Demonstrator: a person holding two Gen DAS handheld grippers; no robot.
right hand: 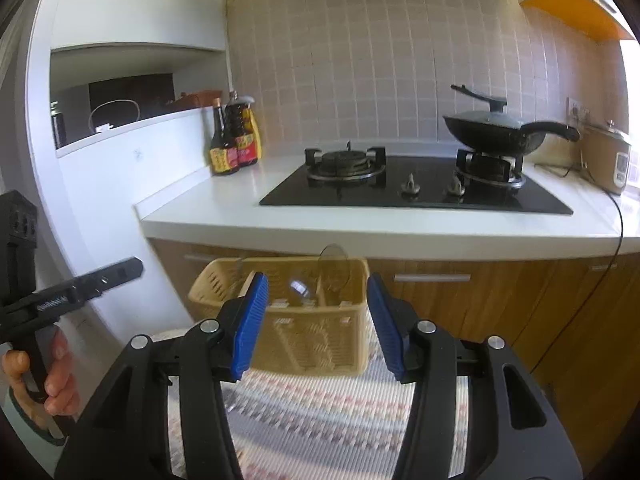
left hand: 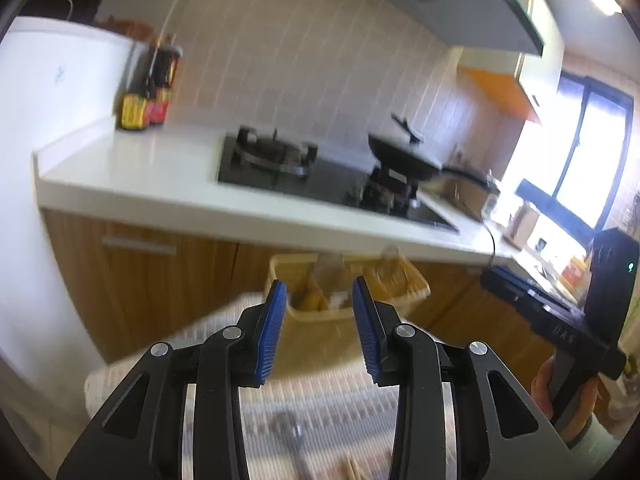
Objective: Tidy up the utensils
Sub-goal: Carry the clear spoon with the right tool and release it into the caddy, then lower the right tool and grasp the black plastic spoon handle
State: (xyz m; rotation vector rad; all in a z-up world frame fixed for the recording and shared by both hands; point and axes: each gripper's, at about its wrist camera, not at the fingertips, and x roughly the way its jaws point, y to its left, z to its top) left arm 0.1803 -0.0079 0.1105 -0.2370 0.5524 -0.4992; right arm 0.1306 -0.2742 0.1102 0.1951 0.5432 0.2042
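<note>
A beige slotted plastic basket [right hand: 304, 340] stands on a patterned woven mat [right hand: 320, 420] and holds upright utensils, among them a clear spatula [right hand: 334, 266]. My right gripper [right hand: 316, 320] is open and empty, a little in front of the basket. My left gripper [left hand: 320, 328] is open and empty, also facing the basket [left hand: 320, 332], which looks blurred in the left wrist view. A dark utensil [left hand: 296, 440] and a wooden piece [left hand: 352, 472] lie on the mat [left hand: 320, 412] below the left gripper. Each gripper shows at the edge of the other's view.
Behind the basket are wooden cabinet doors [right hand: 460, 300] under a white counter [right hand: 360, 224] with a black gas hob [right hand: 416, 188], a lidded wok [right hand: 496, 132], sauce bottles [right hand: 234, 140] and a rice cooker [right hand: 608, 160]. A white wall [right hand: 100, 200] stands at left.
</note>
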